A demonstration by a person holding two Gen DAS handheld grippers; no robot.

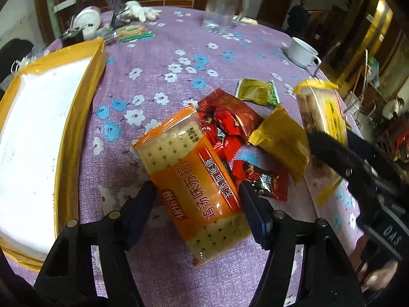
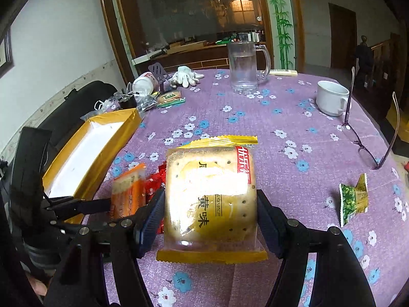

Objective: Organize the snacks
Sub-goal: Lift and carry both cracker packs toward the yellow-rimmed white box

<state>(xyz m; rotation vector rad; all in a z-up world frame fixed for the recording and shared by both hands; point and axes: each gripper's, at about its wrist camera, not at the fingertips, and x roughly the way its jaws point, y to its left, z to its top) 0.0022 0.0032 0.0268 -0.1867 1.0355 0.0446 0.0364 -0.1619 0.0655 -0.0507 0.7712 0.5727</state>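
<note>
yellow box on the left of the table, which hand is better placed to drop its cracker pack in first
Probably the left. Its gripper holds the orange cracker pack right beside the yellow box. The right gripper holds the yellow biscuit pack farther off, with the left gripper between it and the box.

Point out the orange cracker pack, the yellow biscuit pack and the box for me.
orange cracker pack (image 1: 194,179): left wrist view, on its orange printed band.
yellow biscuit pack (image 2: 212,197): right wrist view, on the clear front over the biscuit.
box (image 2: 84,158): right wrist view, on its white inner floor.
</note>
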